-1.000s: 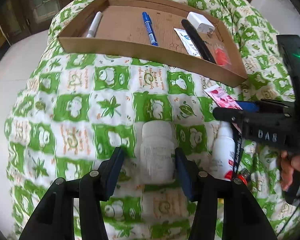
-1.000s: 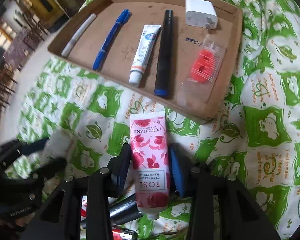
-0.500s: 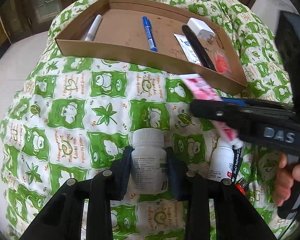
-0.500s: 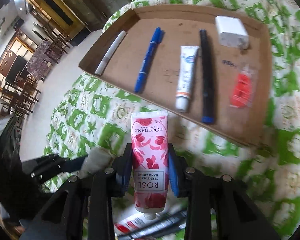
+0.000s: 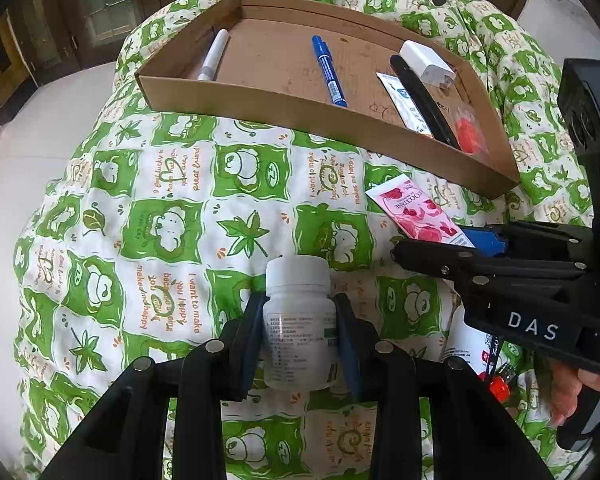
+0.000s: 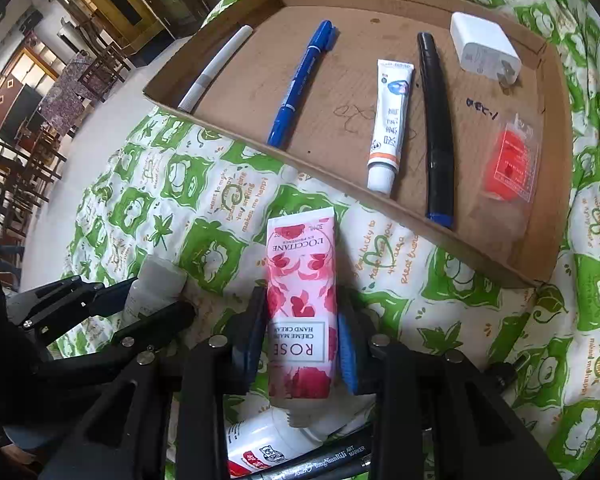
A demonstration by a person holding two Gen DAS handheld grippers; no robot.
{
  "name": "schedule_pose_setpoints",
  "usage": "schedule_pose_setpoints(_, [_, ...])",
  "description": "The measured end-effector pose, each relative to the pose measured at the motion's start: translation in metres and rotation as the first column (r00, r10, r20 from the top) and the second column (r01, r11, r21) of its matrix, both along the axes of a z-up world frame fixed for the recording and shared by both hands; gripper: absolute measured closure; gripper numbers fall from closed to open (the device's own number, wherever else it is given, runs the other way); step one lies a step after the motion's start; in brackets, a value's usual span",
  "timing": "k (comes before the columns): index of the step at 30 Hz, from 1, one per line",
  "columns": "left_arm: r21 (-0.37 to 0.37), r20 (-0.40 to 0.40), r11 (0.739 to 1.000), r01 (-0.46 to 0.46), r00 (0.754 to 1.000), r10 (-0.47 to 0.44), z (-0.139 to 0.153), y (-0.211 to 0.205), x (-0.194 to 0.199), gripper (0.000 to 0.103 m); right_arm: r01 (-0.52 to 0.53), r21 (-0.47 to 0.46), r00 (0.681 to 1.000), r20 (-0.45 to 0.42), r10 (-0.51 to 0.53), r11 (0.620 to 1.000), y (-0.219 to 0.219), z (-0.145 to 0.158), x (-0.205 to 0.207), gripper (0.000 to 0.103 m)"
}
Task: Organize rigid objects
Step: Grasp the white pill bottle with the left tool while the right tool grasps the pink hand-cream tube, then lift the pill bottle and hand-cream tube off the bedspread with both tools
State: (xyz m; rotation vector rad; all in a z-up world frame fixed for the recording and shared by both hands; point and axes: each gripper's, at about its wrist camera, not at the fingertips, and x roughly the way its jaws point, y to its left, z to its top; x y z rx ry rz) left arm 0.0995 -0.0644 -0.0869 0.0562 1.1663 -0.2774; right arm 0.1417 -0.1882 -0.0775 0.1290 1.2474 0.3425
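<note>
Now pinching: bottle (image 5: pixel 300 320) between left hand-held gripper (image 5: pixel 300 336) pads, tube (image 6: pixel 302 300) between right hand-held gripper (image 6: pixel 302 340) pads, near tray (image 6: pixel 380 208).

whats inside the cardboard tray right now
In the cardboard tray: a white marker, blue pen, small white tube, black pen, white charger and bagged orange item. Nothing there looks covered.

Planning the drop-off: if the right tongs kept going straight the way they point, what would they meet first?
Probably the near wall of the cardboard tray; the pink hand cream tube they grip would touch first, though depth is unclear.
</note>
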Motion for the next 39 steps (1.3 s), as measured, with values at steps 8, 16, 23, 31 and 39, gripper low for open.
schedule_pose_setpoints(8, [0.015,0.016,1.000,0.004,1.000,-0.004,0.001,-0.009,-0.004,0.068,0.002,-0.003,1.000,0.029,-0.002,1.000,-0.001,0.005,-0.005,0.075])
schedule_pose_setpoints(16, [-0.008,-0.009,1.000,-0.001,1.000,0.001,-0.001,-0.004,-0.002,0.068,-0.002,0.000,1.000,0.014,0.002,1.000,-0.009,0.003,-0.006,0.075])
schedule_pose_setpoints(23, [0.002,0.015,1.000,0.015,1.000,-0.015,0.000,-0.007,-0.001,0.068,-0.004,-0.006,1.000,0.018,0.004,1.000,-0.002,0.000,-0.002,0.075])
schedule_pose_setpoints(31, [-0.033,0.049,0.999,-0.009,0.999,0.011,0.009,-0.002,-0.002,0.068,-0.011,0.052,0.999,0.048,0.009,0.999,-0.003,0.009,-0.004,0.075])
schedule_pose_setpoints(39, [-0.045,0.055,0.998,-0.036,0.998,0.038,0.012,0.005,-0.001,0.068,-0.017,0.065,0.998,0.059,0.013,0.998,-0.005,0.013,-0.007,0.075])
